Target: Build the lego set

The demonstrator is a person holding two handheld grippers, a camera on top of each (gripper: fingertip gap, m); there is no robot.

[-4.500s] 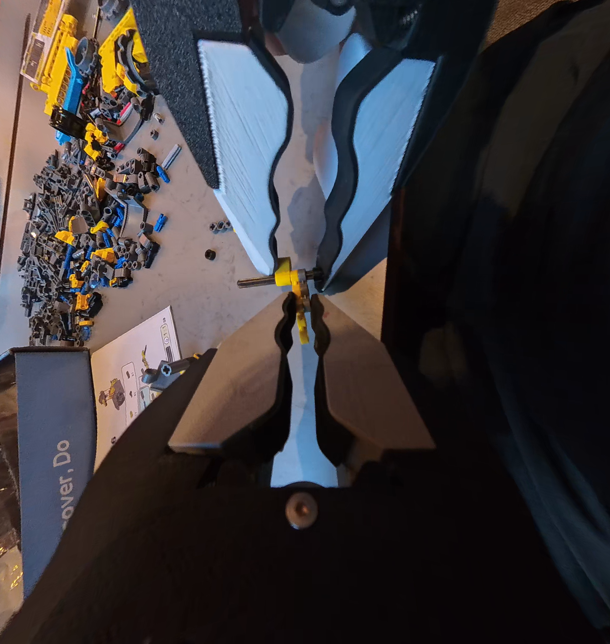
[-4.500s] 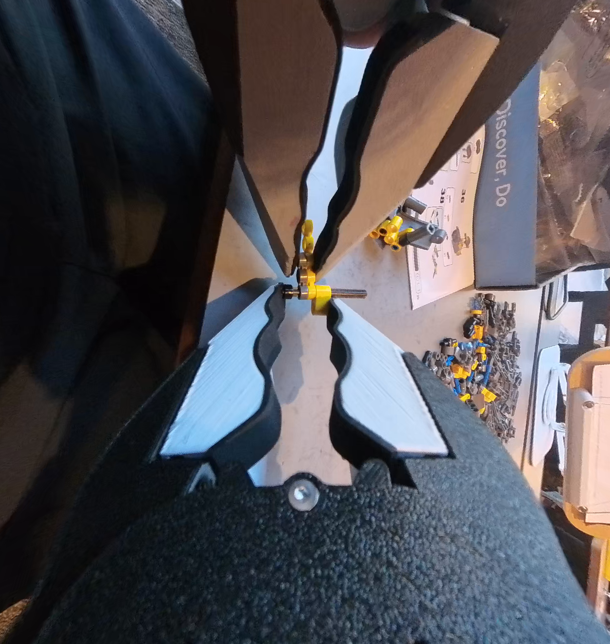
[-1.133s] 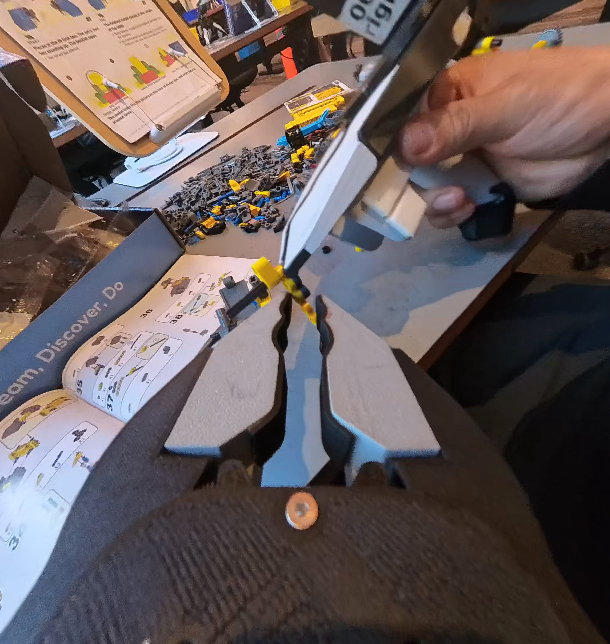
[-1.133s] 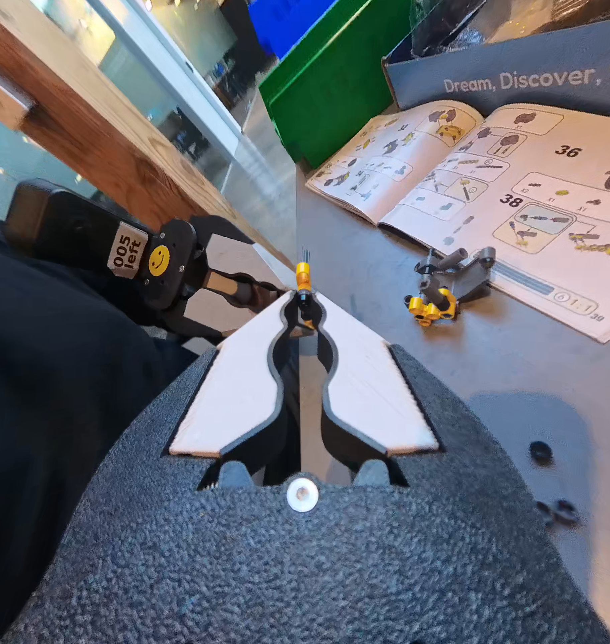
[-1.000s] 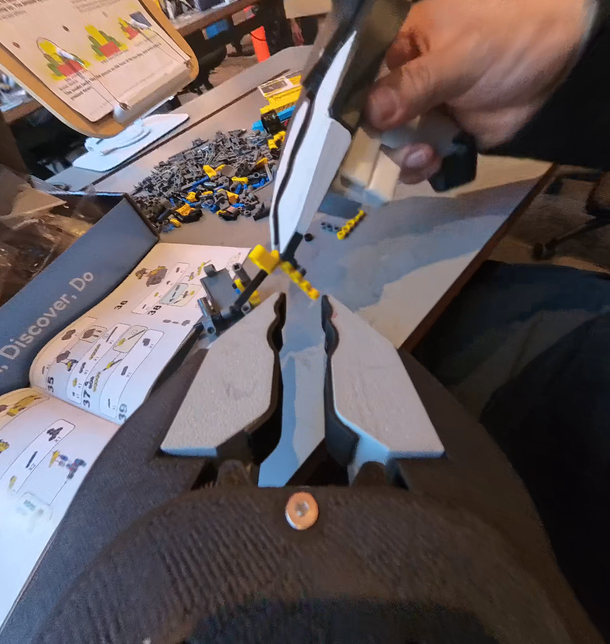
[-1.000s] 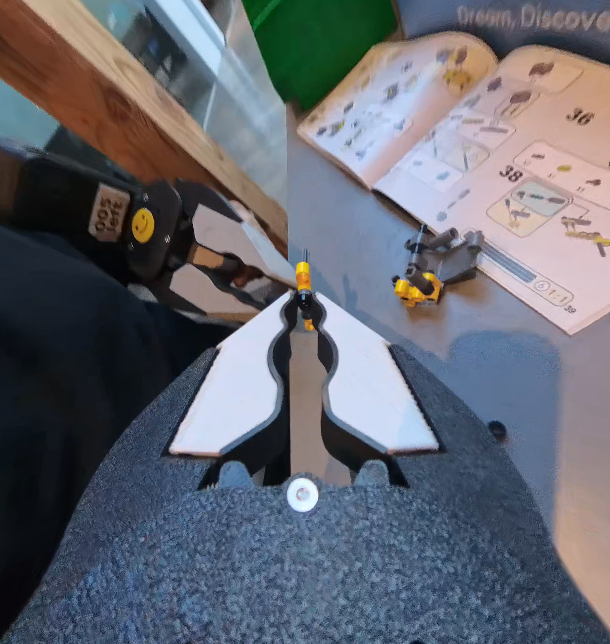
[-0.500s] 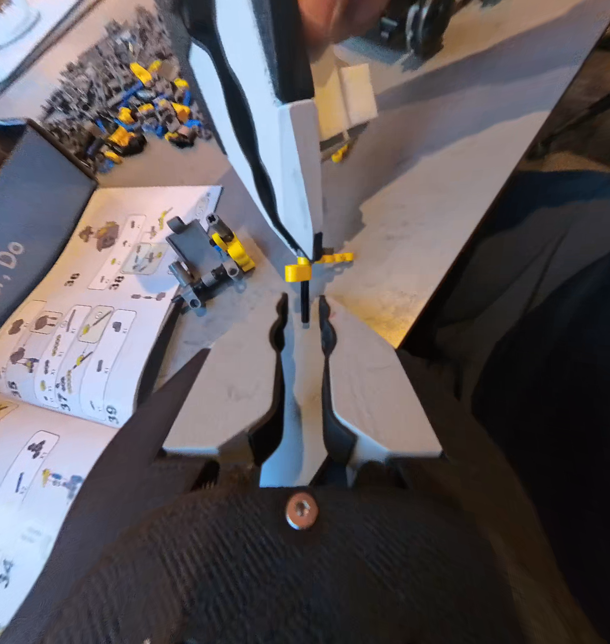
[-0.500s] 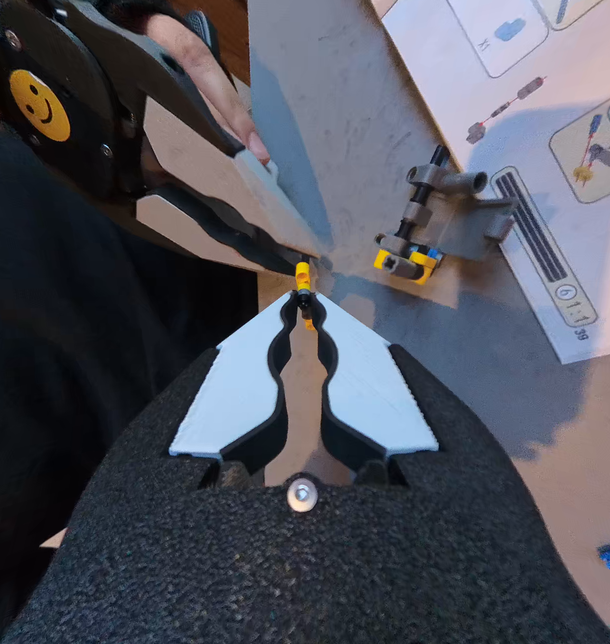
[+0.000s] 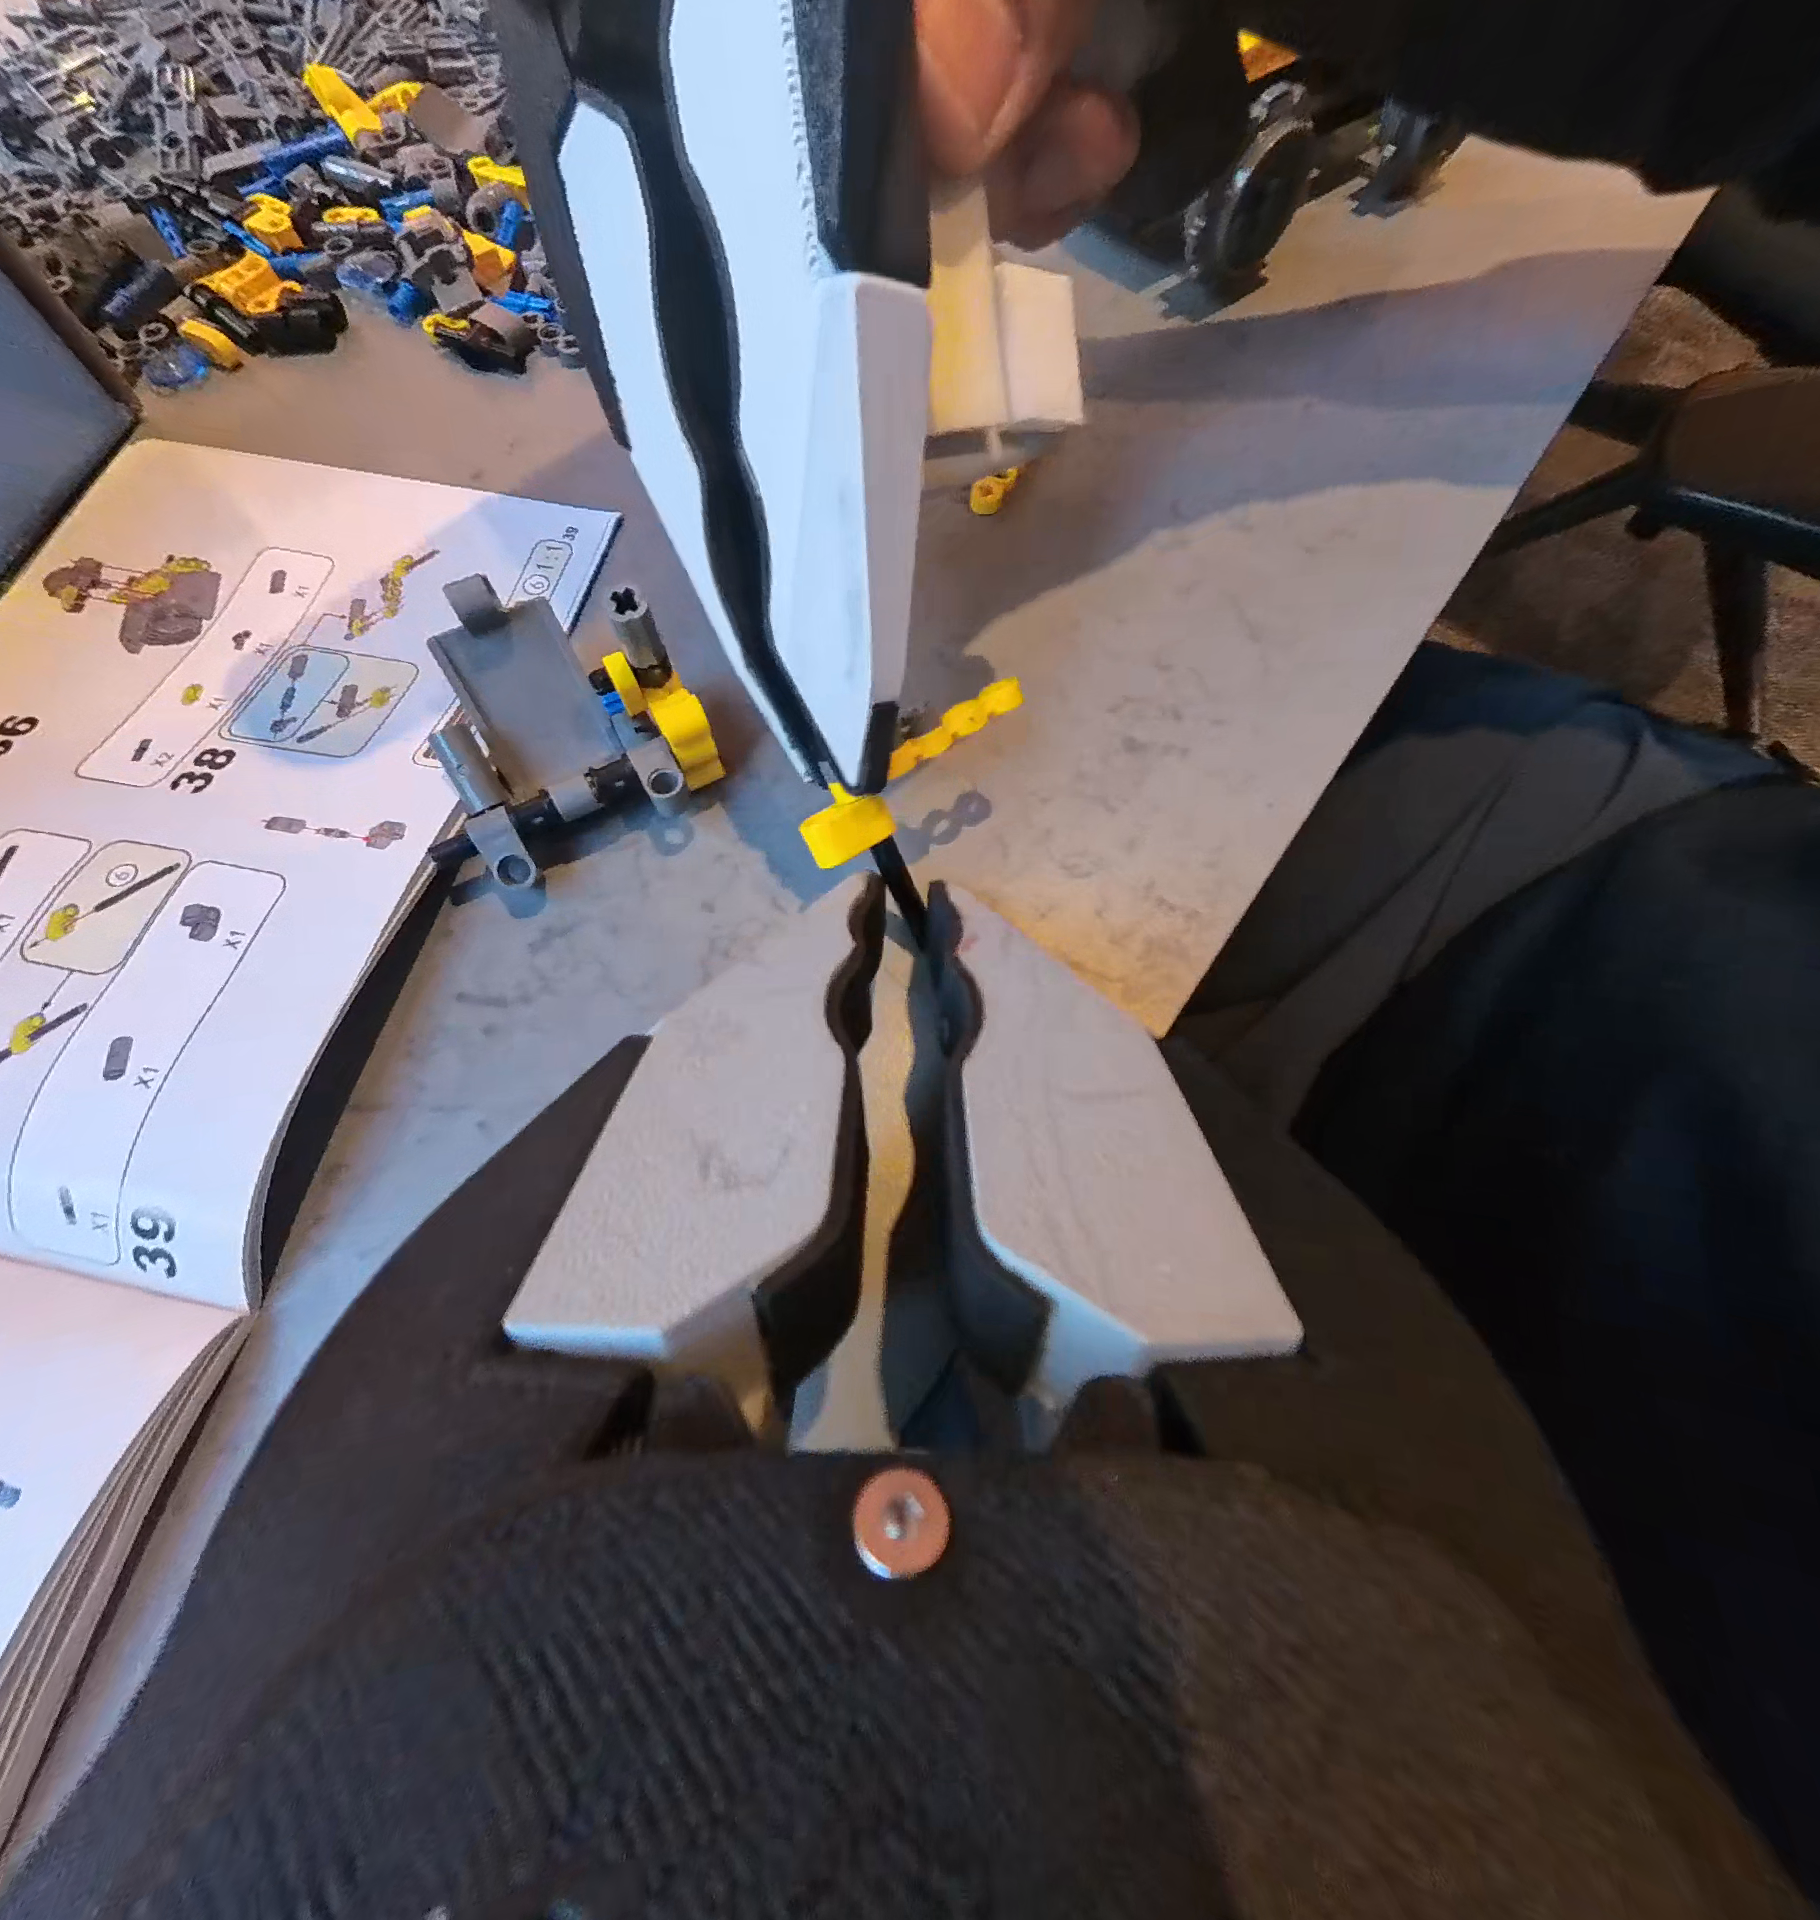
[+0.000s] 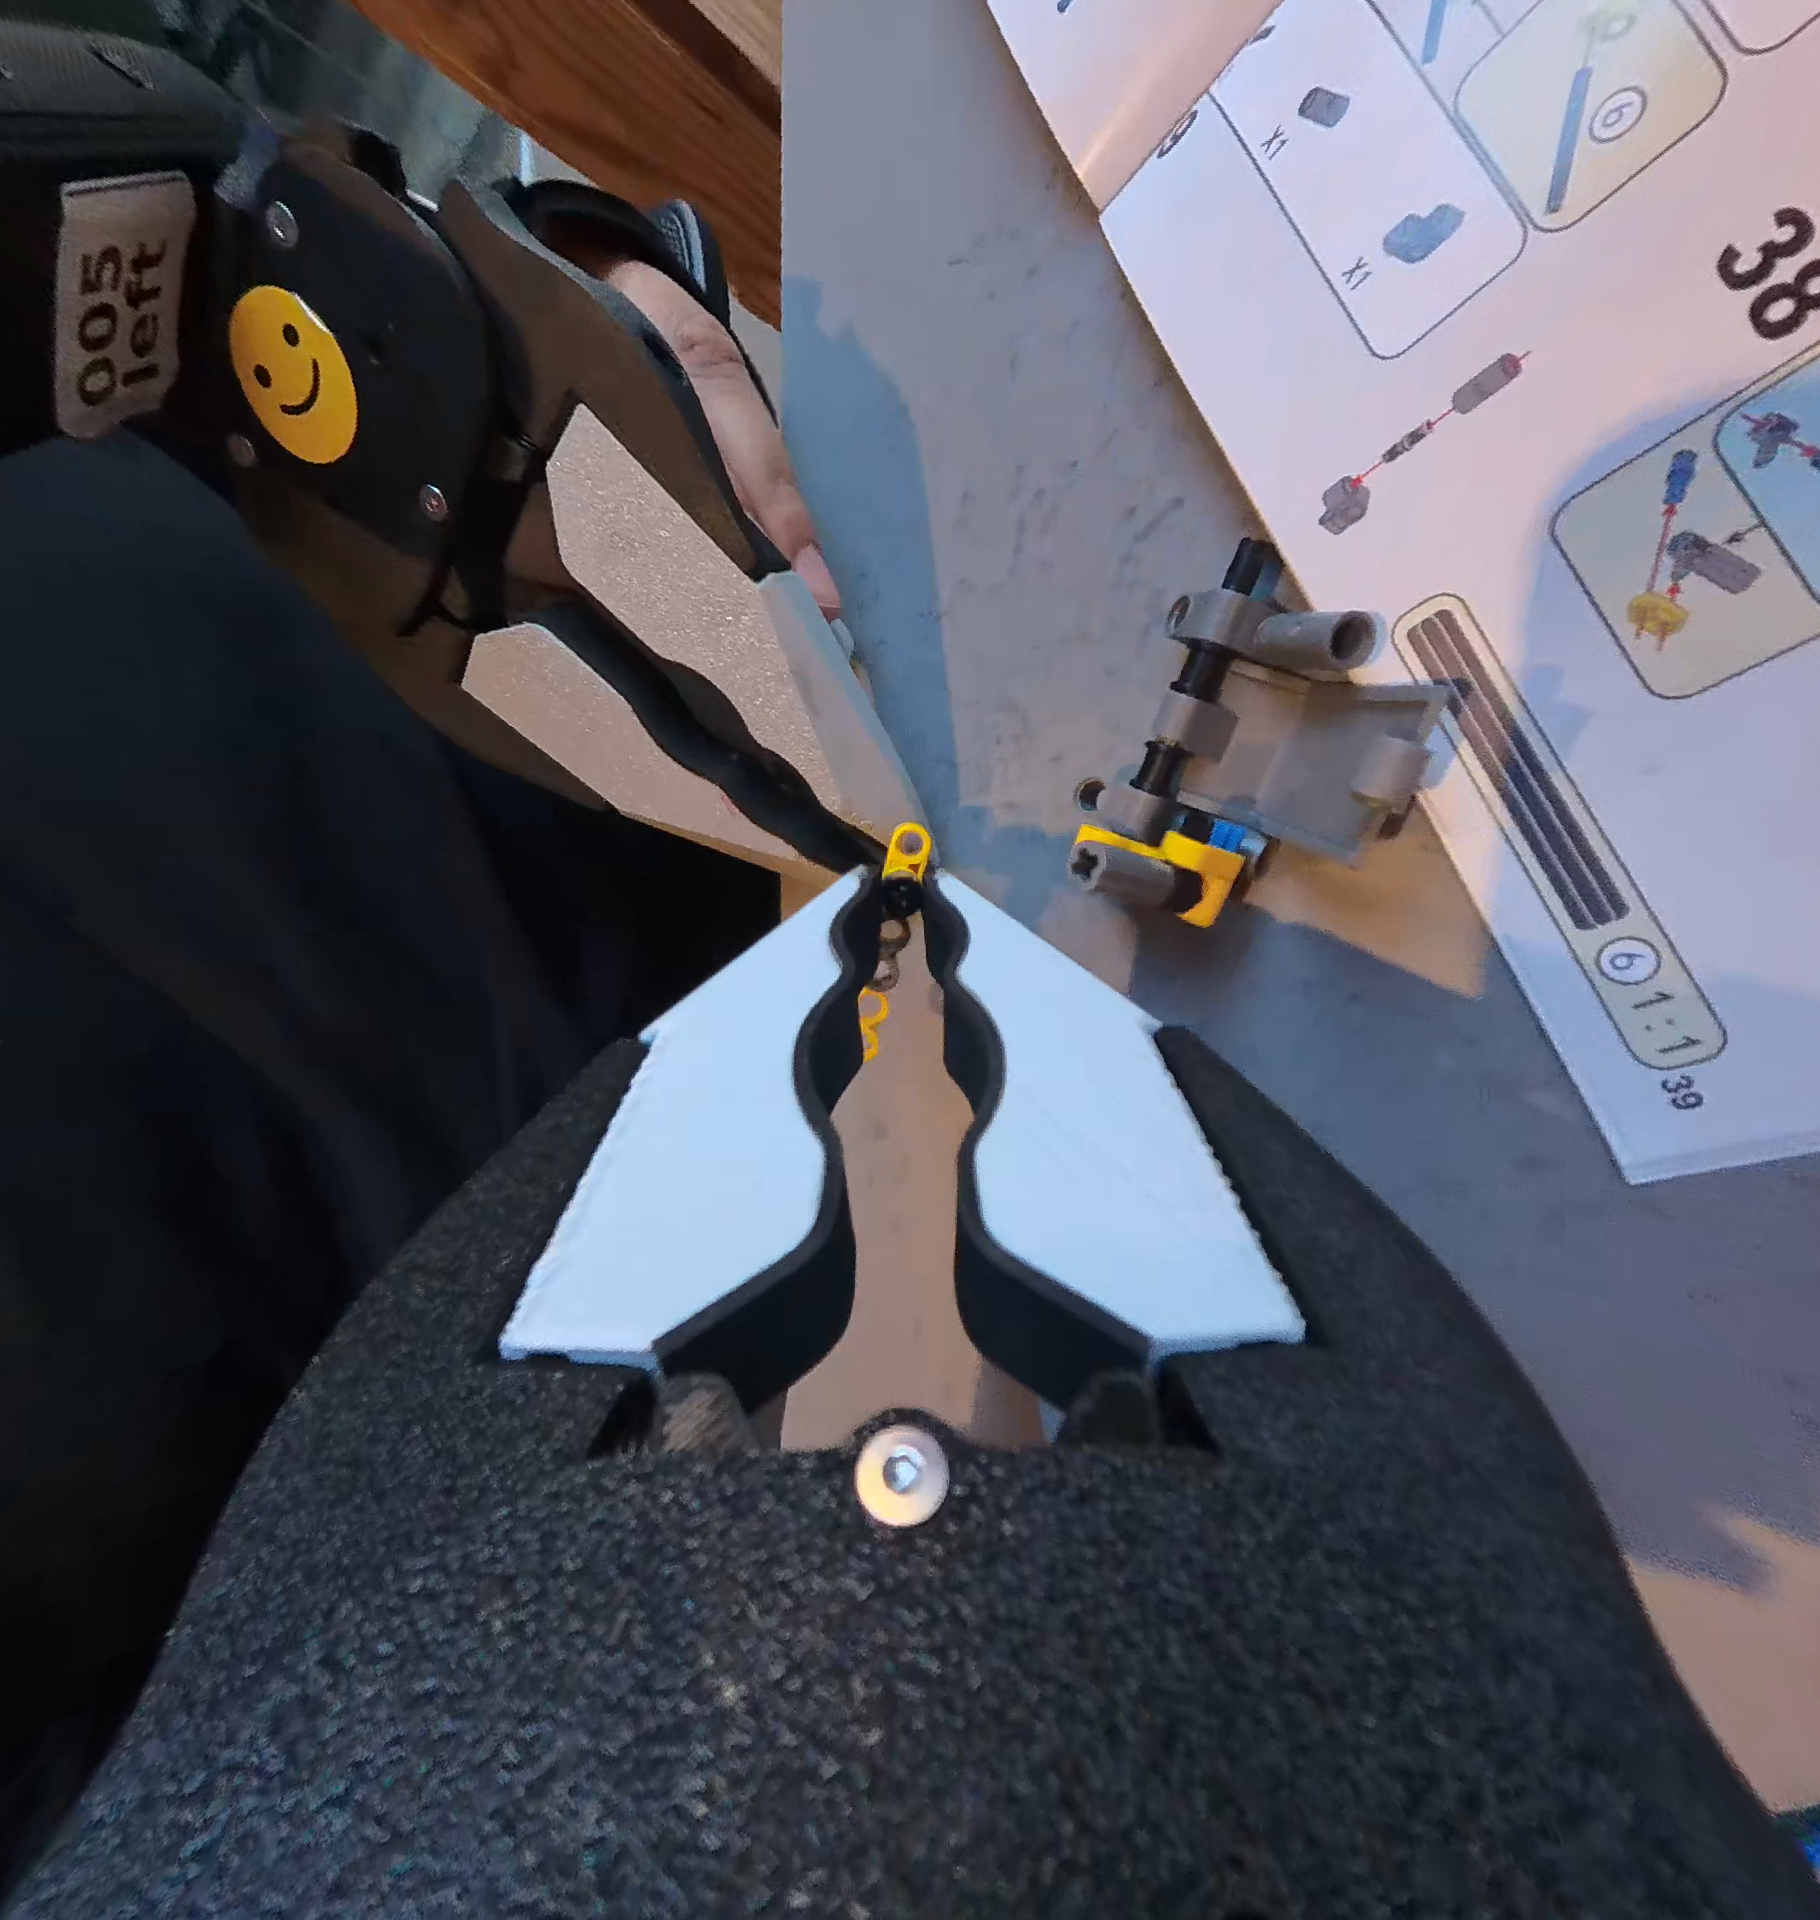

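Left gripper (image 9: pixel 901 904) pinches black axle (image 9: pixel 898 873) tip; right gripper (image 10: pixel 901 883) clamps same axle beside yellow connector (image 9: pixel 846 826), above table (image 9: pixel 1145 665) edge. Risk: thin grip, twist pops assembly off edge

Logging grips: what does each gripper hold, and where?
Both grip one small toy-brick piece: left gripper on its black rod's end, right gripper by the yellow parts.

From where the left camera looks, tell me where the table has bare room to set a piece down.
Bare table lies right of the right gripper, toward the table's edge; only a small yellow piece sits at its far side. Crowded: the brick pile at the far left, and the instruction booklet with the grey assembly on the left.
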